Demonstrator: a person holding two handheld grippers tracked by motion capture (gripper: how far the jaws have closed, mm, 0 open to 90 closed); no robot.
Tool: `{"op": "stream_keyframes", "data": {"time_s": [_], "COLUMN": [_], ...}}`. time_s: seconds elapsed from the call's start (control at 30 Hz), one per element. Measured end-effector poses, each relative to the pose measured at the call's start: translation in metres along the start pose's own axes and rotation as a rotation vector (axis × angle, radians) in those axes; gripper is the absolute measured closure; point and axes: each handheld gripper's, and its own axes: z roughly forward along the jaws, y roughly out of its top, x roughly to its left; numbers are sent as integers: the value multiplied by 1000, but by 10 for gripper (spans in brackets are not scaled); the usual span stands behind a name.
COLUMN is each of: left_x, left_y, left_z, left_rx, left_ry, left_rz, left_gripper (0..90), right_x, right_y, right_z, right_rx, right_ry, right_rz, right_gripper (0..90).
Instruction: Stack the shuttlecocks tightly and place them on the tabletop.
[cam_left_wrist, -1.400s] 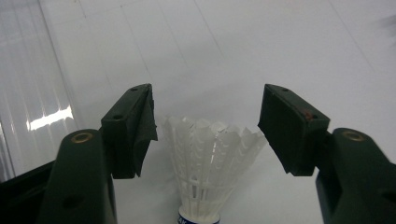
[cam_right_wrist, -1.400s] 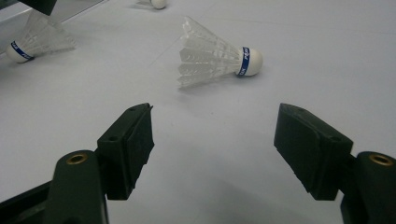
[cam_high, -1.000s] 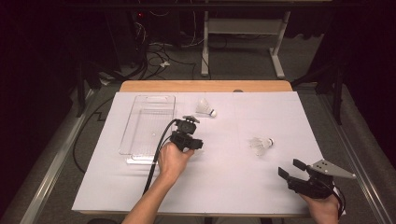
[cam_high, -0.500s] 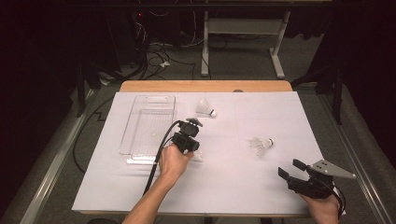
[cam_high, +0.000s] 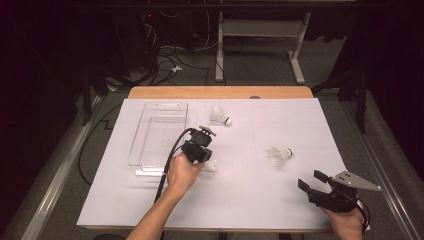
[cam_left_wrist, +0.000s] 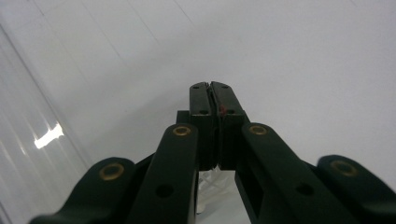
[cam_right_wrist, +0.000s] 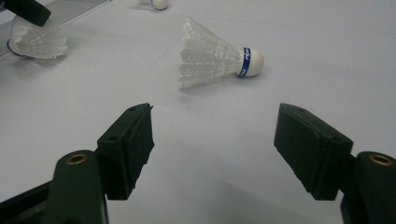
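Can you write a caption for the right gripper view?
Open right gripper faces a white shuttlecock lying on its side on the white table.

The left gripper (cam_high: 206, 161) points down at the table, its jaws pressed together — they have just been closing. The right gripper (cam_right_wrist: 215, 140) rests low near the table's front edge, jaws spread wide — nothing between them.

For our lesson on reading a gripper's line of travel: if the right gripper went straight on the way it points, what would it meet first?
Probably the shuttlecock lying on its side ahead of the open right gripper, with bare white table cover between; depth is uncertain.
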Motion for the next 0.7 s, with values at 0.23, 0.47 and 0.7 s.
{"op": "stream_keyframes", "data": {"time_s": [0.23,0.47,0.7], "left_x": [3,0,5], "left_y": [3,19,30], "left_z": [-7,-18,-16], "left_rx": [-23,-66,-62], "left_ry": [-22,-26,-28], "left_rz": [6,47,80], "left_gripper": [880,880,880], "right_x": [1,0,0], "right_y": [0,0,0], "right_z": [1,0,0], "right_rx": [3,0,1], "right_ry": [-1,-2,0], "right_rz": [-2,-2,-2], "right_gripper": [287,287,288]}}
